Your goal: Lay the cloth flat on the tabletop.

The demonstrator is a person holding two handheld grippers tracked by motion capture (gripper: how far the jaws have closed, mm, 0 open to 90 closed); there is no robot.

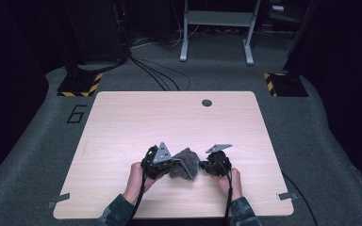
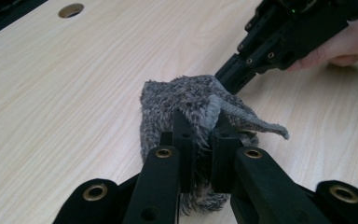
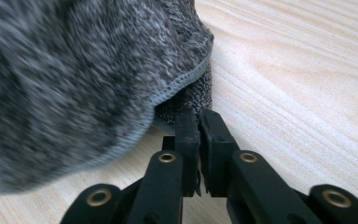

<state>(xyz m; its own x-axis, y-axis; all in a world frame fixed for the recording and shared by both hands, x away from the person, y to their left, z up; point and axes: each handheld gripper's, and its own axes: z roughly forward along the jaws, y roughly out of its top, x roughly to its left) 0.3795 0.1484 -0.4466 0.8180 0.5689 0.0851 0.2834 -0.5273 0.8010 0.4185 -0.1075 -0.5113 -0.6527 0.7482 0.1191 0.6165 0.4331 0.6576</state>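
the left gripper (image 2: 200,140) is clenched on the grey fuzzy cloth (image 2: 191,100). the right gripper (image 3: 198,128) pinches its stitched edge above the wooden table (image 1: 136,117).

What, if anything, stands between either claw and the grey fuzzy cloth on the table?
Nothing visible does. The left claw is already shut on a fold of the grey fuzzy cloth, and the right claw is closed on its hemmed edge. The wooden table around them shows no other object.
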